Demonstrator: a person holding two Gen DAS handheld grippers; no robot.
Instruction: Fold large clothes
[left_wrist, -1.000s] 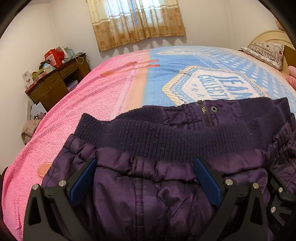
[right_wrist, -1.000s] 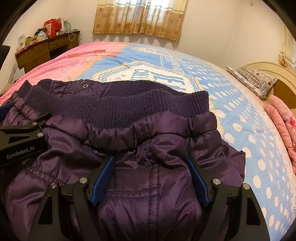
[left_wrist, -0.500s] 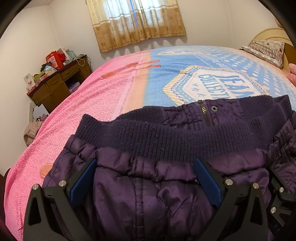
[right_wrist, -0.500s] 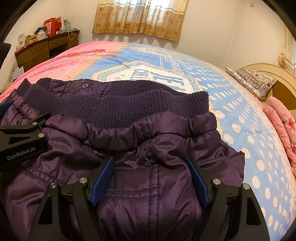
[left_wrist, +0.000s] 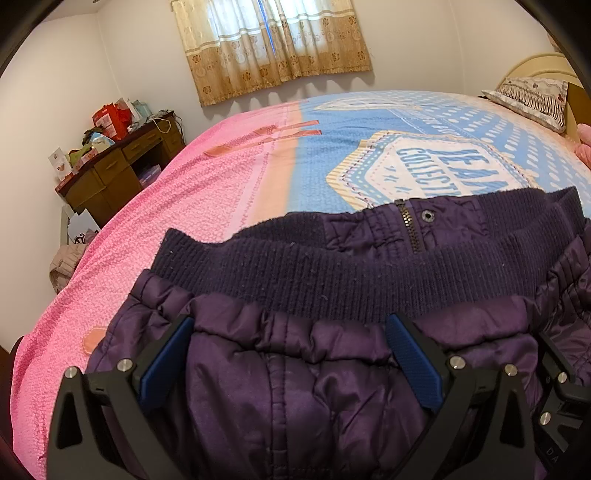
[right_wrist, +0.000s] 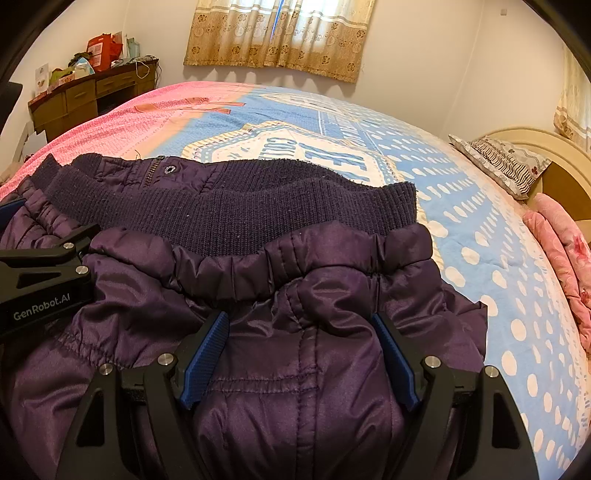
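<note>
jacket: purple puffer jacket (left_wrist: 332, 387) bunched on the bed (left_wrist: 184, 206), knit hem facing away
left tool (left_wrist: 291, 354): spread wide, nothing pinched
right tool (right_wrist: 299, 350): same, fabric between
tip: imo pinch both layers evenly before lifting

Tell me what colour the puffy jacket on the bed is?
Dark purple jacket, with a darker knitted band; right wrist view shows it best.

Ahead of both grippers, past the bunched purple quilted jacket (left_wrist: 332, 387), the pink-and-blue printed bedspread (right_wrist: 461, 229) lies unobstructed.
</note>
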